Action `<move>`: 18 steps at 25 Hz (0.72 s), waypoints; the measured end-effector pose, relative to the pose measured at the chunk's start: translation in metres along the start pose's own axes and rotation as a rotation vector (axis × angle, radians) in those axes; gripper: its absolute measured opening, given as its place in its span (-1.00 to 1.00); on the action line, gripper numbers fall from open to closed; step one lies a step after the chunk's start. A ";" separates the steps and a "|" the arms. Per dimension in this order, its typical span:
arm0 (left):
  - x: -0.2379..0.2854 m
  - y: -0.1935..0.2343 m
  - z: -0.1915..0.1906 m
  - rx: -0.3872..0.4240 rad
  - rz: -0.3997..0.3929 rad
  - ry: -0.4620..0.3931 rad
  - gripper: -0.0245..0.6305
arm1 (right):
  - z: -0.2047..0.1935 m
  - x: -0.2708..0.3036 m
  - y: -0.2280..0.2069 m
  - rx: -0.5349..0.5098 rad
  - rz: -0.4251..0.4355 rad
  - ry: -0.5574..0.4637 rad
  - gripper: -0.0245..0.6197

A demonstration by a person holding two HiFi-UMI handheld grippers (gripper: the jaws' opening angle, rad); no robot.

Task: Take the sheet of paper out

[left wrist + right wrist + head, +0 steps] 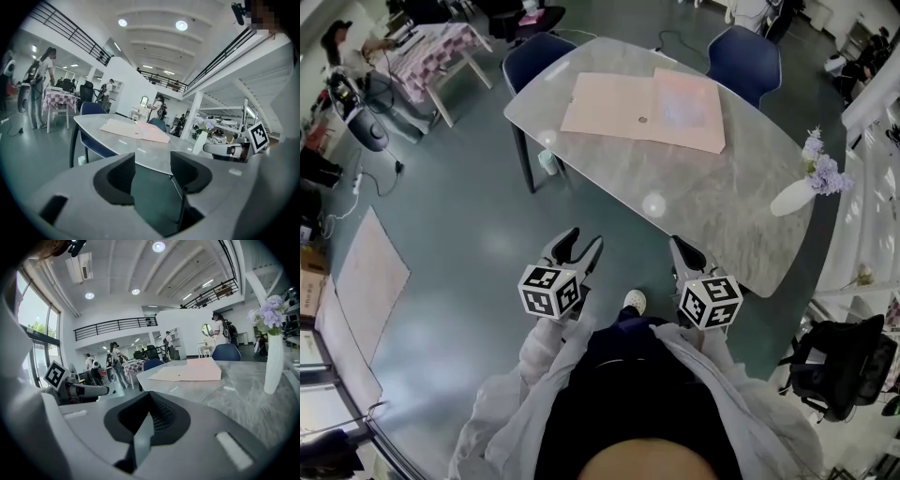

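At upper centre of the head view, pink folder (614,105): open flat on the grey tabletop (675,202), well apart from both grippers.
Sheet of paper (684,105): pale and glossy, on the folder's right half.
Left gripper (584,239): lower centre, off the tabletop's near edge; fingers apart, nothing between.
Right gripper (678,246): near it, to the right; fingers together, empty.
Vase (792,197): white, holding lilac flowers, at the tabletop's right edge.

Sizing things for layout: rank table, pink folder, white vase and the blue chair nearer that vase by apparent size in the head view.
1. Table
2. Pink folder, lying open
3. Blue chair, partly hidden behind the table, so its place is unsure
4. White vase
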State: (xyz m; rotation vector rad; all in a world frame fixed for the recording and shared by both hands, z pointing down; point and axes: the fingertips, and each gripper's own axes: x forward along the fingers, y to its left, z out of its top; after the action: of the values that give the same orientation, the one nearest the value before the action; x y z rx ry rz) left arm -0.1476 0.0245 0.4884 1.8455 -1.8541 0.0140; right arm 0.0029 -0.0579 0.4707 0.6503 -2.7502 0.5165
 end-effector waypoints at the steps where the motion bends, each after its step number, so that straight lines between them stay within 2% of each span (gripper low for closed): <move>1: 0.006 0.004 0.002 -0.005 0.002 0.000 -0.23 | 0.002 0.006 -0.003 0.000 0.004 0.003 -0.90; 9: 0.049 0.020 0.012 -0.030 0.006 -0.009 -0.23 | 0.010 0.036 -0.033 -0.004 0.020 0.017 -0.90; 18: 0.057 0.013 0.014 -0.038 0.004 0.009 -0.23 | 0.006 0.033 -0.041 0.021 0.040 0.027 -0.90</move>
State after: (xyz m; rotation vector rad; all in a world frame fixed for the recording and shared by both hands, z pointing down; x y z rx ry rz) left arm -0.1612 -0.0329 0.5015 1.8128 -1.8396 -0.0118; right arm -0.0071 -0.1067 0.4872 0.5906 -2.7411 0.5596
